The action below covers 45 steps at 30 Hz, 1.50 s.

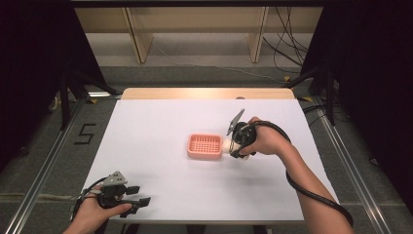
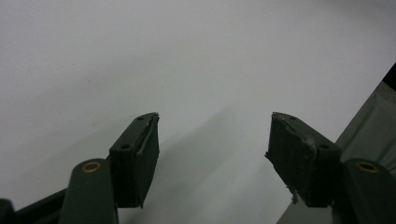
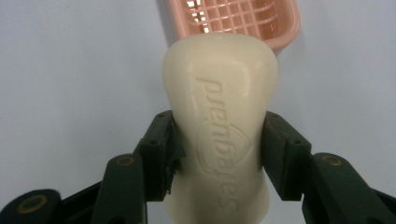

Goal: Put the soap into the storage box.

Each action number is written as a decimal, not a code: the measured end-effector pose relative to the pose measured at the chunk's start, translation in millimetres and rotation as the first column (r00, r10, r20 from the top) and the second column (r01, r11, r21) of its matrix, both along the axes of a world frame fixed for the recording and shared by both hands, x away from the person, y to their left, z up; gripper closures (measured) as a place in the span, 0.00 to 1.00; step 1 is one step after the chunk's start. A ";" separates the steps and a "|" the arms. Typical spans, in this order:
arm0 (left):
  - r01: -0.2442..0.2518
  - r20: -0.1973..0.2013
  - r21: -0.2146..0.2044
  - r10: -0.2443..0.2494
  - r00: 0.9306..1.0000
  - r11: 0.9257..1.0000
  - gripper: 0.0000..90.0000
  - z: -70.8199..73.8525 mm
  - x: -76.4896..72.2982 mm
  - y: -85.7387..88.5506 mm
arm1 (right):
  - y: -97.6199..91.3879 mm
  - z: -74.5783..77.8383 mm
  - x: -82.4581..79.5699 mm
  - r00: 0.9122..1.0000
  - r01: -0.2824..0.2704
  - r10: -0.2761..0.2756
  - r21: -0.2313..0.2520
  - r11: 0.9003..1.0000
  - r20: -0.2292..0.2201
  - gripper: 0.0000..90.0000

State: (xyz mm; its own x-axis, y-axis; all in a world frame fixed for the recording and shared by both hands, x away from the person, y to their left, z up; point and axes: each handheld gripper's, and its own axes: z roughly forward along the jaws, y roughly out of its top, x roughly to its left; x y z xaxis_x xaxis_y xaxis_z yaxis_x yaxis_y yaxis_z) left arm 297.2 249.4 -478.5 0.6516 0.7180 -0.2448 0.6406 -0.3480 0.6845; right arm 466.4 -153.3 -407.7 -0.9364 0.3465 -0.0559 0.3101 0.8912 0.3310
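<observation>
- Black left gripper [image 1: 134, 195], jaws wide apart and holding nothing, at near left table [image 1: 160, 117] corner, well apart from the work.
- Pink soap dish [image 1: 204, 146] near table centre.
- Cream soap bar [image 3: 219, 116] clamped across its width in right gripper [image 1: 232, 146], long axis pointing left at the dish, just beside its right rim.

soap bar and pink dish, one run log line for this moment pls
right hand-held gripper: shut on soap bar | soap bar: beside pink soap dish, not in it | left hand-held gripper: open, idle
</observation>
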 end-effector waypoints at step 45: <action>-0.017 0.003 -0.026 0.017 1.000 1.000 0.37 0.1 -0.4 -1.6 | 21.6 8.2 9.1 1.000 -0.005 0.005 -0.004 1.000 0.008 0.56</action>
State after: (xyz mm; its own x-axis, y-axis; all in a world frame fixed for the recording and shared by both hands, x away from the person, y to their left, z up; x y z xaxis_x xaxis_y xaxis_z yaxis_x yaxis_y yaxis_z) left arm 296.8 247.8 -478.4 0.6404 0.7223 -0.2610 0.6439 -0.3196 0.6952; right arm 475.4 -131.7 -399.5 -0.9377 0.3414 -0.0653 0.3026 0.8942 0.3298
